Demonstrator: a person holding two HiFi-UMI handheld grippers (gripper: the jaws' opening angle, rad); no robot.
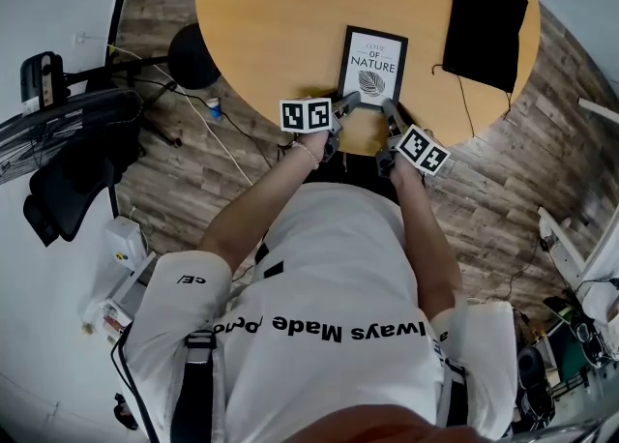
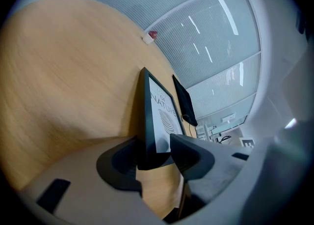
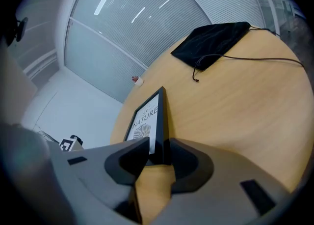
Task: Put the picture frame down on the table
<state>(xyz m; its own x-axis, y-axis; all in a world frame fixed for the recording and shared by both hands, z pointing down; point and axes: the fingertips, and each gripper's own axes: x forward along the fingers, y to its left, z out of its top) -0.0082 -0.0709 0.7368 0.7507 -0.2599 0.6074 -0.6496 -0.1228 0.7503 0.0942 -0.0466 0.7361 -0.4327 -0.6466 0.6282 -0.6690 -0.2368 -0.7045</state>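
1. Wood-plank flooring and a frosted glass wall surround a round, light-wood bench (image 1: 261,25). Places below are given from the black-rimmed picture frame with a white leaf print (image 1: 373,66).
2. That picture frame rests on the bench close to the rim nearest the person, with the print facing them. I cannot tell whether it lies flat or leans back on a stand.
3. A black cloth pouch with a thin cord (image 1: 486,23) lies beyond the frame and to its right, well apart from it.
4. The left hand-held gripper (image 2: 154,157) is at the frame's lower left corner. Its jaws stand apart with that corner between them, one behind the backing and one before the glass, and I see no squeeze.
5. The right hand-held gripper (image 3: 159,156) is at the frame's lower right corner, its jaws likewise apart. A strip of print shows between one jaw and the glass.
6. As I judge it, the setting-down looks done and letting go is the step in hand.
7. Next, each hand-held gripper should back away from the frame along its own line, with its jaws wide enough to clear the corner. A snag could drag or tip the frame.
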